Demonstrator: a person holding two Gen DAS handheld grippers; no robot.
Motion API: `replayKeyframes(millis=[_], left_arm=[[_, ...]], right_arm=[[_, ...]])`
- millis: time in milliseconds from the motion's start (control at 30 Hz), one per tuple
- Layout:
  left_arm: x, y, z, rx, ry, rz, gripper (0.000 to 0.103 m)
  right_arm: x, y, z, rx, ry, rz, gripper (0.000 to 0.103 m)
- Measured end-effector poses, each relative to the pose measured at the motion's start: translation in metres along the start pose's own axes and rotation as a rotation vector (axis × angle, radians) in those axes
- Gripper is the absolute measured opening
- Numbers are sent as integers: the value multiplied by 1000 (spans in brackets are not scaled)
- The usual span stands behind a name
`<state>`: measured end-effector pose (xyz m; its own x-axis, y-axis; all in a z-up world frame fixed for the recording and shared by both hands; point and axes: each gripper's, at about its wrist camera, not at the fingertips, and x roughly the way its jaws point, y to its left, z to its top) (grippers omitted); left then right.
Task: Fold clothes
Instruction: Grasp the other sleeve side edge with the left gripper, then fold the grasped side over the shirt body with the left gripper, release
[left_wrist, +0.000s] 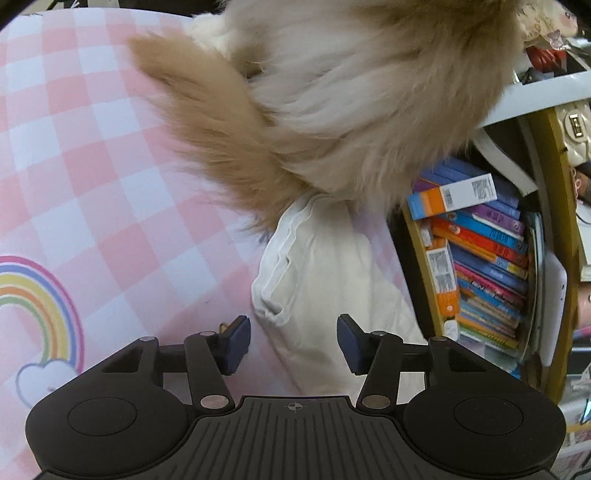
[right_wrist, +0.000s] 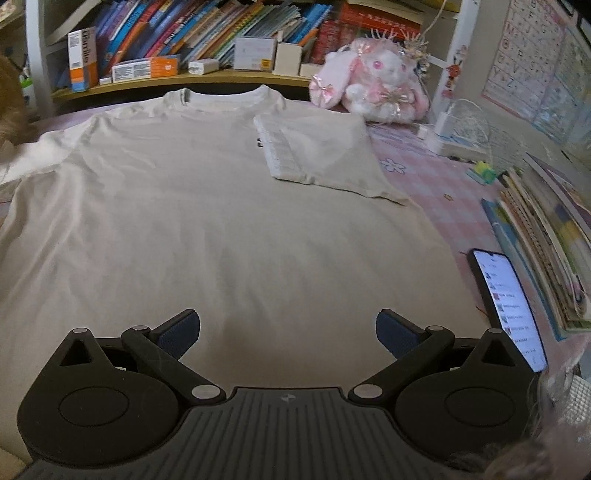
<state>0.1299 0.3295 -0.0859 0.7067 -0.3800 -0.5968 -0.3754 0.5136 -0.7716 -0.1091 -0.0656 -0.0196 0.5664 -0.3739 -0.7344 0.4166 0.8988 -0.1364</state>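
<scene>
**One sleeve folded, the other waits under a furry visitor**

A cream T-shirt (right_wrist: 207, 206) lies flat and face up across a bed covered in a pink-and-white checked sheet (left_wrist: 92, 155), its collar towards a low shelf of books (right_wrist: 207, 33). The spread looks deliberate: a garment smoothed out like this gives clean edges to fold along. The sleeve on the picture's right (right_wrist: 321, 155) is already turned in over the chest, its ribbed hem lying as a pale stripe on the body, which suggests the folding is at an early stage.

The right gripper (right_wrist: 288, 332) hovers over the lower part of the shirt with its jaws wide apart and nothing between them, the blue textured pads clear of the cloth. The left gripper (left_wrist: 293, 343) points down at the opposite sleeve (left_wrist: 314, 266), jaws partly apart and empty, with the sleeve's stitched cuff just ahead of the pads; it appears lined up to take that cuff for the matching fold.

A long-haired tan and cream animal (left_wrist: 332, 92), its tail fluffy and loose, sits at the head of that sleeve and seems to cover its upper part, which could hinder the lift.

The shirt reads as soft, thin knit, faintly creased. A pink-and-white plush rabbit (right_wrist: 373, 88) with satin bows rests by the collar, a lit phone (right_wrist: 509, 310) lies on the sheet beside the hem, and a printed rainbow (left_wrist: 40, 302) decorates the bedding.
</scene>
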Motion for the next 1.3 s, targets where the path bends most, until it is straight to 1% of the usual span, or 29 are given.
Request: replayKeyframes(millis=[67, 133, 200, 233, 300, 333, 367, 400, 467, 533, 567, 633, 700, 767, 867, 900, 933, 967, 1000, 1033, 1067, 1100, 1133, 1167, 1233, 1300], left_arm=[[5, -1, 2, -9, -3, -5, 50], [10, -1, 3, -18, -6, -9, 46], [14, -1, 3, -32, -17, 0, 34], [15, -1, 3, -41, -26, 9, 31], [15, -1, 1, -62, -46, 30, 18], [14, -1, 0, -68, -57, 41, 16], [13, -1, -2, -68, -67, 49, 11], [13, -1, -3, -69, -77, 57, 8], [10, -4, -7, -57, -98, 66, 7], [8, -24, -13, 14, -122, 42, 6], [7, -36, -17, 64, -131, 26, 6], [6, -72, -30, 217, -139, -4, 6], [6, -109, -49, 399, -145, -21, 6], [8, -145, -81, 611, -133, -36, 6], [22, -185, -154, 996, -2, -49, 8], [30, -190, -176, 1089, 60, -36, 14], [40, -191, -195, 1161, 126, -16, 14], [49, -191, -211, 1210, 188, 7, 17], [58, -188, -220, 1225, 232, 42, 18], [65, -186, -224, 1224, 252, 86, 23], [68, -185, -224, 1212, 251, 115, 34], [68, -185, -220, 1190, 239, 119, 51], [64, -186, -213, 1153, 216, 106, 60], [61, -186, -203, 1098, 185, 84, 73], [57, -186, -182, 973, 129, 34, 75], [62, -186, -159, 842, 98, 7, 75]], right_arm=[[0, 1, 0, 2, 3, -8, 103], [0, 3, 0, -1, 6, -11, 103], [0, 3, 0, -10, 11, -12, 103], [0, 3, 1, -14, 14, -12, 103], [1, 2, 1, -22, 20, -11, 103], [2, 1, 2, -25, 21, -10, 103], [3, 0, 2, -27, 22, -8, 103], [5, -2, 4, -29, 22, -6, 103], [8, -5, 6, -36, 18, 2, 103], [13, -10, 9, -46, 12, 17, 103], [16, -13, 10, -50, 10, 26, 103], [20, -20, 12, -54, 7, 43, 103], [24, -29, 15, -49, 3, 55, 103], [29, -39, 18, -39, -2, 64, 103], [37, -54, 22, -22, -1, 76, 103], [39, -59, 23, -17, -1, 79, 103], [41, -63, 24, -12, 1, 83, 103], [43, -66, 25, -8, 2, 86, 103], [45, -70, 26, -4, 2, 89, 103], [47, -73, 27, -1, 2, 92, 103], [49, -76, 28, 1, 2, 95, 103], [50, -79, 28, 2, 2, 99, 103], [51, -81, 28, 2, 3, 102, 103], [53, -83, 28, 3, 7, 105, 103], [57, -87, 27, 11, 19, 107, 103], [60, -92, 27, 24, 30, 105, 103]])
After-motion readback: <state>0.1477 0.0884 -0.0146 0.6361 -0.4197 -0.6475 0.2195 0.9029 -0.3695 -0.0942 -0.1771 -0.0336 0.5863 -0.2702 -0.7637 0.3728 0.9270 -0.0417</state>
